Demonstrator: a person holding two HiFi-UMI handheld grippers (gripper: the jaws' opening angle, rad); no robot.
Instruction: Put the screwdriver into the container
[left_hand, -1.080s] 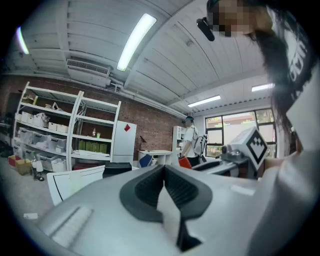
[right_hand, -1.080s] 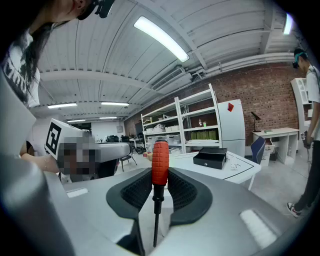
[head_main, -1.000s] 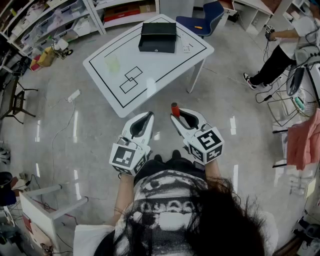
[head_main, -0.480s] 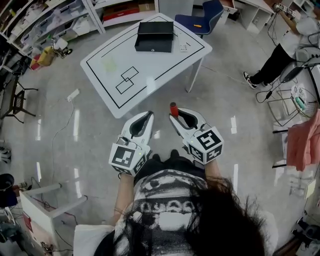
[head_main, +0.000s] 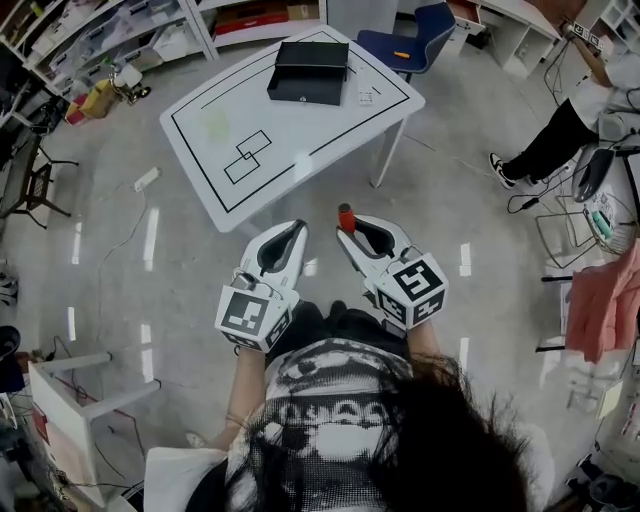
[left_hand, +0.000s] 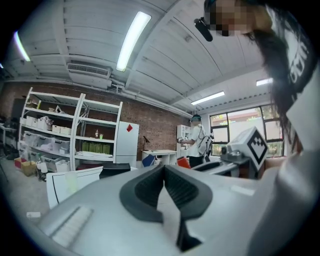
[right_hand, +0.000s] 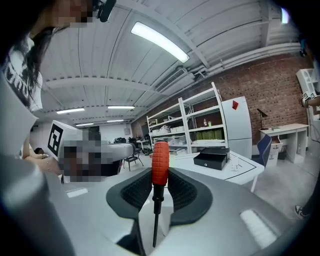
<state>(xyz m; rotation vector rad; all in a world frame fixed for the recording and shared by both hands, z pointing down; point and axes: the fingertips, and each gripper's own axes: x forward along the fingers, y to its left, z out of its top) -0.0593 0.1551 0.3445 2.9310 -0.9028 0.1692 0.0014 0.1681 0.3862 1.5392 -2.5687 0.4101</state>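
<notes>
Floor beneath; screwdriver (red handle foremost) runs along right hand-held gripper.

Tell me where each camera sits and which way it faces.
Head view: on the person's head, looking steeply down at the white table; hair, shirt, left gripper and right gripper show.
Left gripper view: on the left gripper, looking along its closed, empty jaws toward shelves; shirt at right.
Right gripper view: on the right gripper, looking along jaws clamped on the screwdriver.
Shared: head and right gripper views both show the black container on the table.
</notes>
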